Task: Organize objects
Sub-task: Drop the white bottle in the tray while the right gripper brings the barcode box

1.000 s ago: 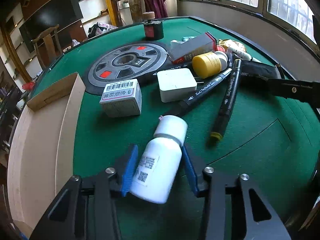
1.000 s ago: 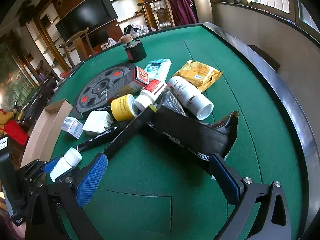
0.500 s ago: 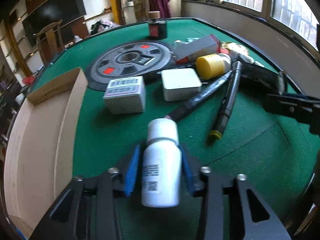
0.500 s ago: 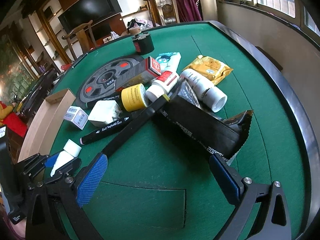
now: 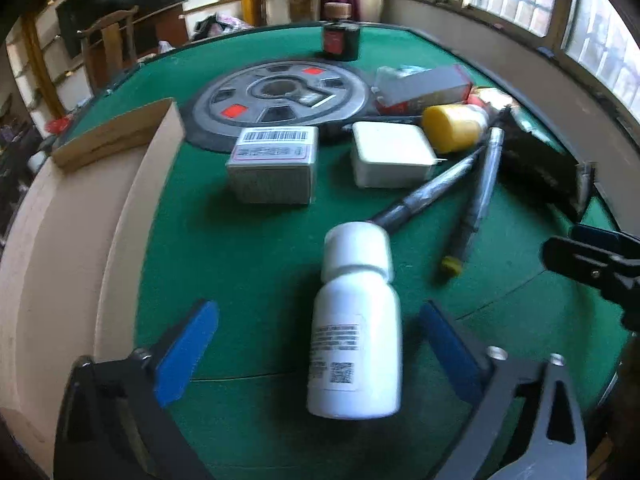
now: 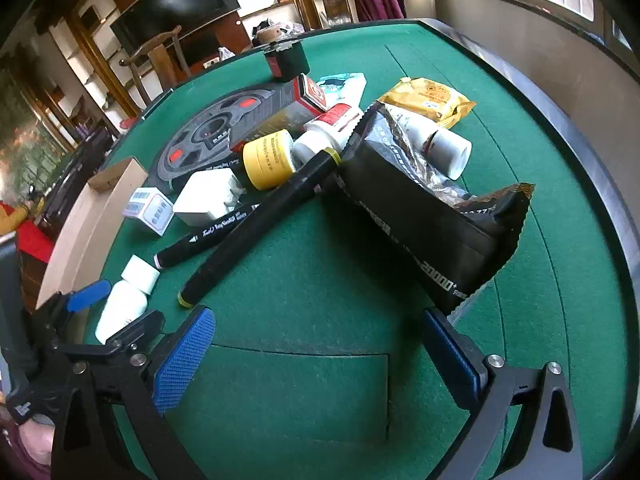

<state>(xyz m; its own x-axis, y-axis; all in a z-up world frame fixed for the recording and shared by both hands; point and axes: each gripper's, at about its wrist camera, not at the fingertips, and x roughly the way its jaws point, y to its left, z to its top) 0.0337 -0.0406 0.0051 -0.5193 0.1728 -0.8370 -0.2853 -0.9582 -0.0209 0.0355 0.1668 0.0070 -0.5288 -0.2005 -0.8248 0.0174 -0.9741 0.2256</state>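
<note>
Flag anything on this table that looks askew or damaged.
The white bottle lies on its side between the open left gripper's fingers. The black pouch looks torn open, its jagged top edge gaping.

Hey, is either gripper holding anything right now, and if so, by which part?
Nothing is held. The left gripper is open, its pads standing apart from the white bottle lying between them. The right gripper is open over bare green felt.

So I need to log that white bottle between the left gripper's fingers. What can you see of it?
The white bottle looks like smooth plastic, with a white screw cap and a printed label bearing a square code. It lies on its side on the green table, cap pointing away. The left gripper is open around it, its blue pads apart from it.
</note>
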